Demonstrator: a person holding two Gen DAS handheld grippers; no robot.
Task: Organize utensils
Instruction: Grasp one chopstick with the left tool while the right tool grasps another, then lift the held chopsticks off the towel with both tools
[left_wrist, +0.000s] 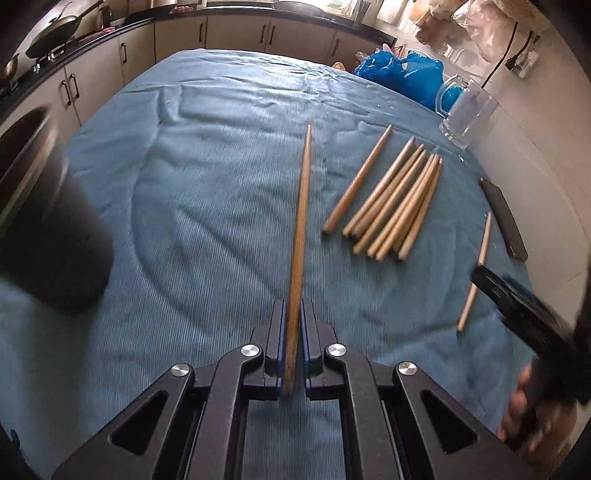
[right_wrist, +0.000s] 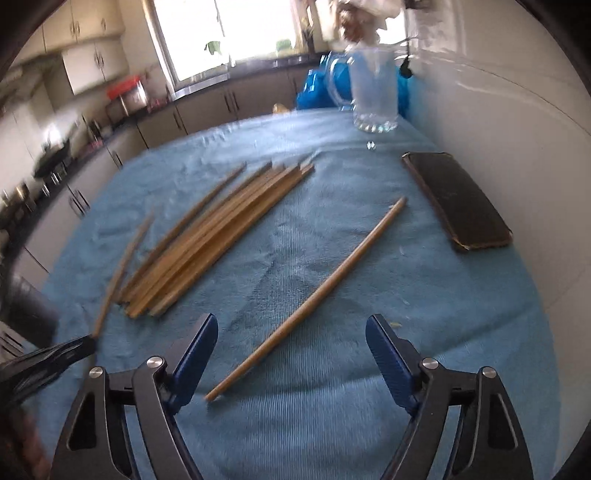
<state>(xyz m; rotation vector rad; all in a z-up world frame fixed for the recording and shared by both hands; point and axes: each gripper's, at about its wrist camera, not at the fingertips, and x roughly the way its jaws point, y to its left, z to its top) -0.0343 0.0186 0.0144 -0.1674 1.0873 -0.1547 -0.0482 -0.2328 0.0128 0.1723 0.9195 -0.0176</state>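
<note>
My left gripper (left_wrist: 293, 306) is shut on a wooden chopstick (left_wrist: 300, 229) that points forward above the blue cloth. A pile of several chopsticks (left_wrist: 391, 203) lies to its right; it also shows in the right wrist view (right_wrist: 210, 240). My right gripper (right_wrist: 291, 339) is open and empty, low over a single chopstick (right_wrist: 314, 291) that lies between its fingers. That single chopstick shows in the left wrist view (left_wrist: 476, 269), with the right gripper (left_wrist: 517, 306) beside it. A dark cup (left_wrist: 48, 243) stands at the left. The left gripper with its chopstick (right_wrist: 122, 266) shows at the left of the right wrist view.
A glass mug (left_wrist: 467, 110) (right_wrist: 373, 92) stands at the far right of the blue cloth (left_wrist: 207, 184). A dark phone (right_wrist: 454, 199) lies near the white wall. Blue plastic bags (left_wrist: 399, 74) sit behind the mug. Kitchen counters run along the back and left.
</note>
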